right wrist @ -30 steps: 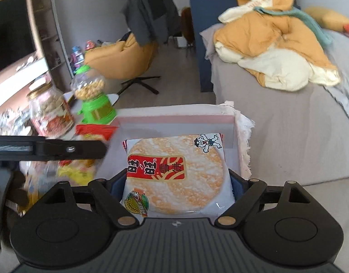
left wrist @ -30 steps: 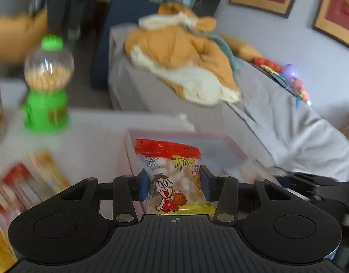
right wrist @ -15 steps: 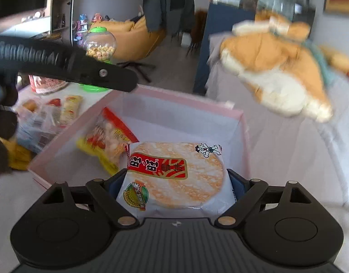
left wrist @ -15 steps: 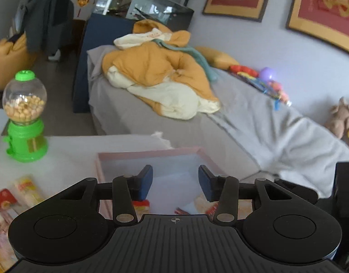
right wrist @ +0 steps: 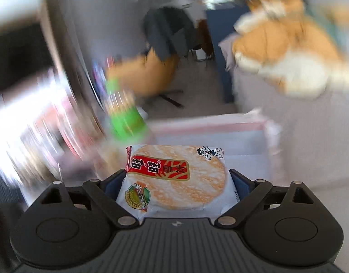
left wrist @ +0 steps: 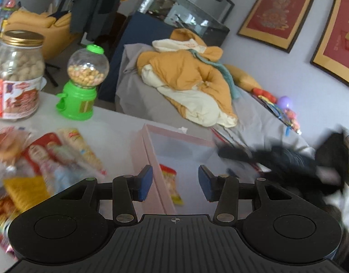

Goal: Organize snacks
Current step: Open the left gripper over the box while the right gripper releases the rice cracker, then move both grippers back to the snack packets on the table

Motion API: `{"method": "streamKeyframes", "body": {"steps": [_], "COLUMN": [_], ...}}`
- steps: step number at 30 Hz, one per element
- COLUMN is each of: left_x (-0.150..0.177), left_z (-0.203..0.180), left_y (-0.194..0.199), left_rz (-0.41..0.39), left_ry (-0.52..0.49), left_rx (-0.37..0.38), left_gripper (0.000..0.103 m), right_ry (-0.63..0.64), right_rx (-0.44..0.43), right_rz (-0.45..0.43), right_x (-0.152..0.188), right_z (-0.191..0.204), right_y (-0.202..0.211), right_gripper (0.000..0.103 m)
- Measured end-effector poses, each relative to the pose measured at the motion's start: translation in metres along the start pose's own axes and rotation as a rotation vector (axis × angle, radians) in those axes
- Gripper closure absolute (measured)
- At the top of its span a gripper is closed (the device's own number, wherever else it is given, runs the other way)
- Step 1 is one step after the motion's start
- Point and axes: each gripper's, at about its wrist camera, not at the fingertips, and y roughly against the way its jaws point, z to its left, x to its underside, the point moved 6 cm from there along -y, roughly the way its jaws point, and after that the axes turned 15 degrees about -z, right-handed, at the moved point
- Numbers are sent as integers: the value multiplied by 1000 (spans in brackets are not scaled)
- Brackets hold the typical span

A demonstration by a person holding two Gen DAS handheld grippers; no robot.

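Bedroom table; left hand-held gripper [left wrist: 175, 183] agape, right hand-held gripper [right wrist: 175, 180] clamping "旺旺" cracker packet [right wrist: 174, 179].

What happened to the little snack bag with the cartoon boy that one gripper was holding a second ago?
The left gripper let it go; its fingers are open and empty, and the snack bag now lies inside the pink box. The right gripper still holds its rice cracker pack, as before.
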Motion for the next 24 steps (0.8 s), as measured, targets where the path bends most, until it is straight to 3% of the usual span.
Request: {"method": "streamKeyframes", "body": {"steps": [1,2,3,4,6,9,11,14,17,22,24], "left_x": [3,7,10,14,21,28,29,25,16,5,2], "left_z": [1,4,4,6,13,29,40,54,72,102,107], "left_y": [9,16,21,27,37,48,56,72,87,100,100], "left_rz": [3,12,21,30,38,45,38,-5,-50,-80,-73], "left_ry": [-8,-18,-33,-51,-98,-122,-105,-85,-85,-63,-47], "left_rx": [-4,-10,-18,-28,-59,-113,-129,-163,-246,-371,-377], "left_gripper": [53,53,53,53,53,54,54,54,54,54,54], "right_ry": [-95,-101,-22,78,199,80,32,178,325,347,369], "right_rx": [-10,30,100,170,213,82,47,34,-48,-189,-181], "right_rz": [19,102,203,245,238,175,143,92,78,128,184], "right_x": [-2,1,9,16,24,18,10,6,23,66,83], "right_z": [-5,-8,-9,-8,-3,3,3,21,40,54,51], "right_y": [-9,-23,-40,-49,-53,-41,-34,-12,26,72,69], "right_gripper": [4,4,8,11,11,11,11,11,11,11,11]}}
